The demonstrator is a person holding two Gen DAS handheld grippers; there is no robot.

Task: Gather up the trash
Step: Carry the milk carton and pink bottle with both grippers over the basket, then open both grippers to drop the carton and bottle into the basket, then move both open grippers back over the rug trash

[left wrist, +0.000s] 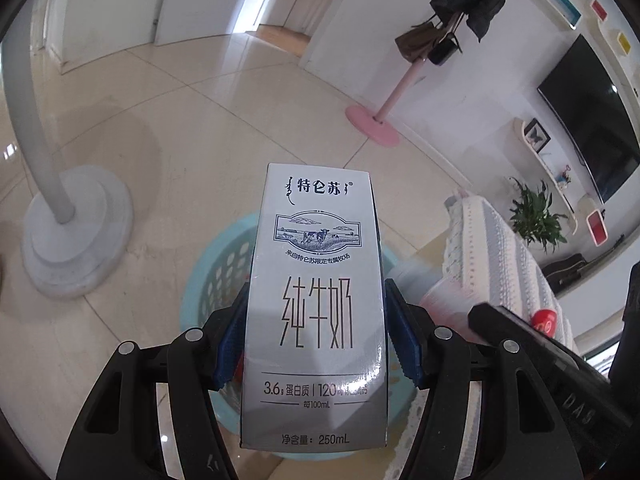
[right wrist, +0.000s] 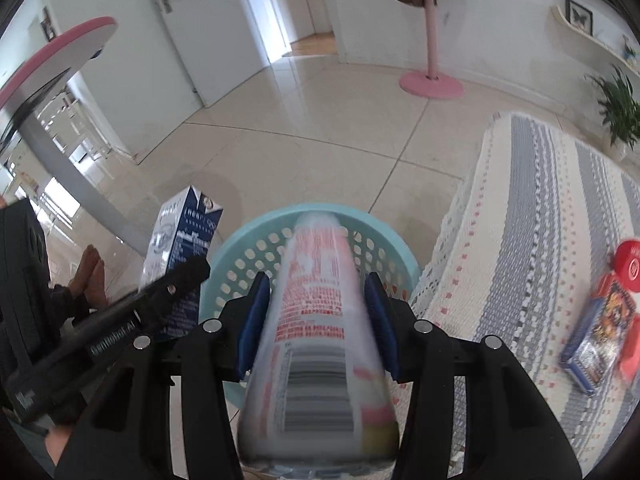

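left hand-held gripper (left wrist: 316,332) clamped on milk carton (left wrist: 316,300) | right hand-held gripper (right wrist: 318,320) clamped on blurry bottle (right wrist: 318,320) | teal basket (right wrist: 384,232) right under both

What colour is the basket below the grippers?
Light blue basket, with perforated walls; clearest in the right wrist view.

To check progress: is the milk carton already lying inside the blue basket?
No, the left hand-held gripper holds the milk carton above the blue basket.

Pink coat stand (right wrist: 431,36) — wall television (left wrist: 592,128), potted plant (left wrist: 534,216).
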